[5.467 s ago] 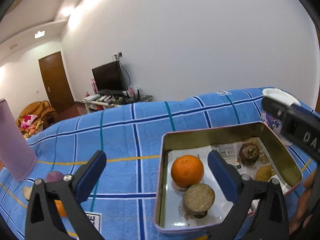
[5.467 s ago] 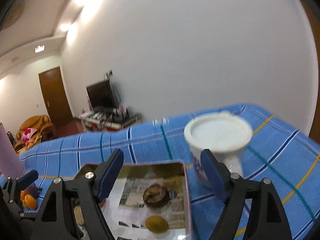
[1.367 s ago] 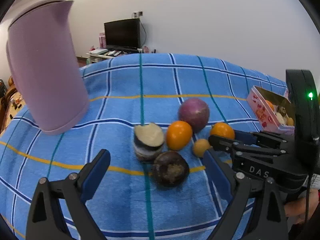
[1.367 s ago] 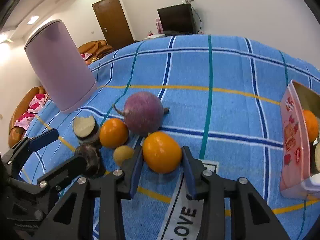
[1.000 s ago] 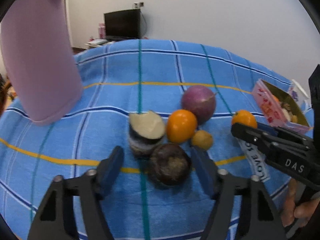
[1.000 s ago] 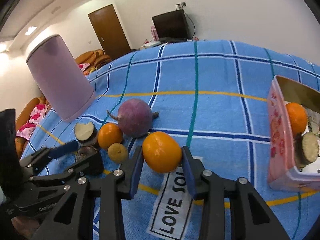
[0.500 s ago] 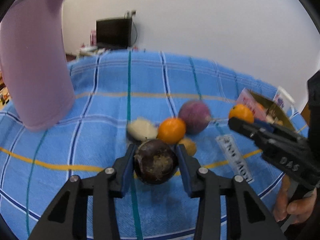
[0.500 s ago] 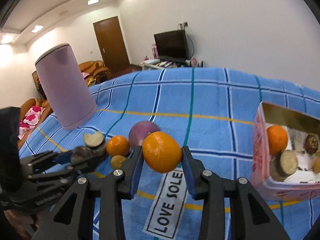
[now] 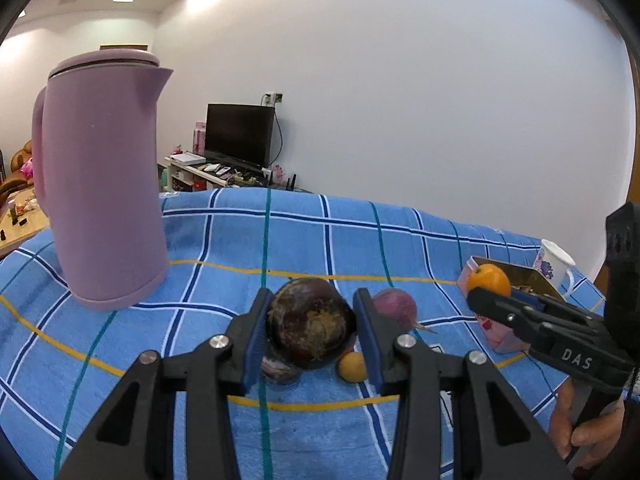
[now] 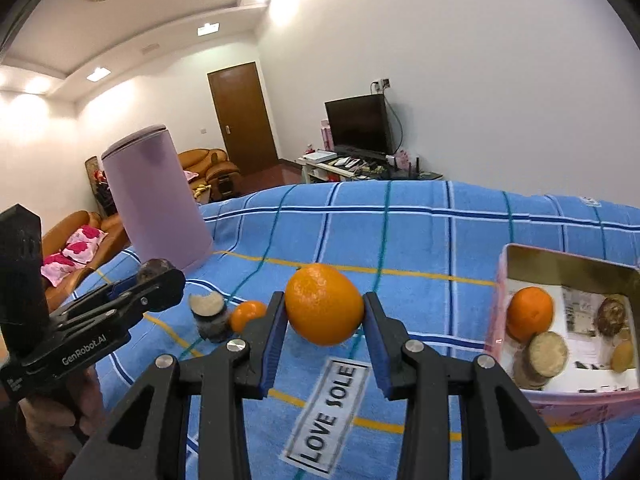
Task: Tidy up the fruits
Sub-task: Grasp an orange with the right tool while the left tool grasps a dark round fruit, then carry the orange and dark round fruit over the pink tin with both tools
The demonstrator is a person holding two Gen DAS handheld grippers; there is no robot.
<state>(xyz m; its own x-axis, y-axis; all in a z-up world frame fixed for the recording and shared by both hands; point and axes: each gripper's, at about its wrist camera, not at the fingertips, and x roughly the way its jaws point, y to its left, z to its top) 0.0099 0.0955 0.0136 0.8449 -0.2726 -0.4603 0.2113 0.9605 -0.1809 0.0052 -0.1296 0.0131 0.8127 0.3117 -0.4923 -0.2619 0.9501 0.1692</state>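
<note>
Orange (image 10: 324, 304) fruit sits clamped in our right gripper (image 10: 325, 320), a dark fruit (image 9: 311, 328) in our left gripper (image 9: 310, 330), both lifted off the desk (image 10: 420, 240) left of the tin (image 10: 568, 396), so we judge both are bound there.

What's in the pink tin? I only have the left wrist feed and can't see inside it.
Observer: The tin holds an orange, a cut pale-faced piece and two smaller brownish fruits.
Operator: Right gripper's load?
Observer: The right gripper is shut on a big orange fruit, clear of the cloth.
Operator: Anything hidden behind my dark fruit?
Observer: A cut dark-skinned piece stands beside a small orange.
</note>
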